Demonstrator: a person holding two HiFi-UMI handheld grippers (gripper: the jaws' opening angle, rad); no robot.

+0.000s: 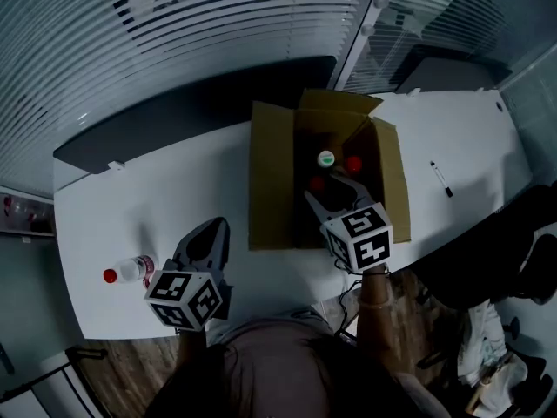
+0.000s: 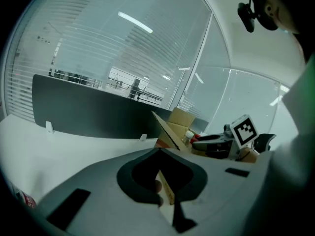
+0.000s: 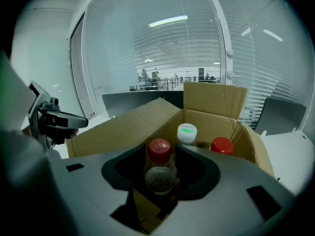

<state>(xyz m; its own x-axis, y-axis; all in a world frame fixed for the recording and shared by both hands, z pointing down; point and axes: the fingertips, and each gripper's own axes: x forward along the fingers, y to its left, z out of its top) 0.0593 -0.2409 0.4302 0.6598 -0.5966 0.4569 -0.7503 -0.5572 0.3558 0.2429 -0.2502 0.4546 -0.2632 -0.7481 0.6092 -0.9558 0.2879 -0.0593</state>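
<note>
"Inside the cardboard box, right of the frame's centre, what did the right gripper have?"

"Its jaws pinched the red-capped bottle round its upper part. The left gripper, lower left, was pressed together on nothing, near a lying bottle on the white tabletop."

"What looked risky?"

"Crowding. A green-topped bottle and a second red cap stood just beyond; a push further in would probably knock them. The hold sat high on smooth plastic too, so the bottle might swing or slip."

"Which way did it point?"

"Cap up, long axis near vertical, leaning slightly away from that gripper's camera. The lying bottle's cap pointed to the frame's left, its long axis flat along the tabletop."
</note>
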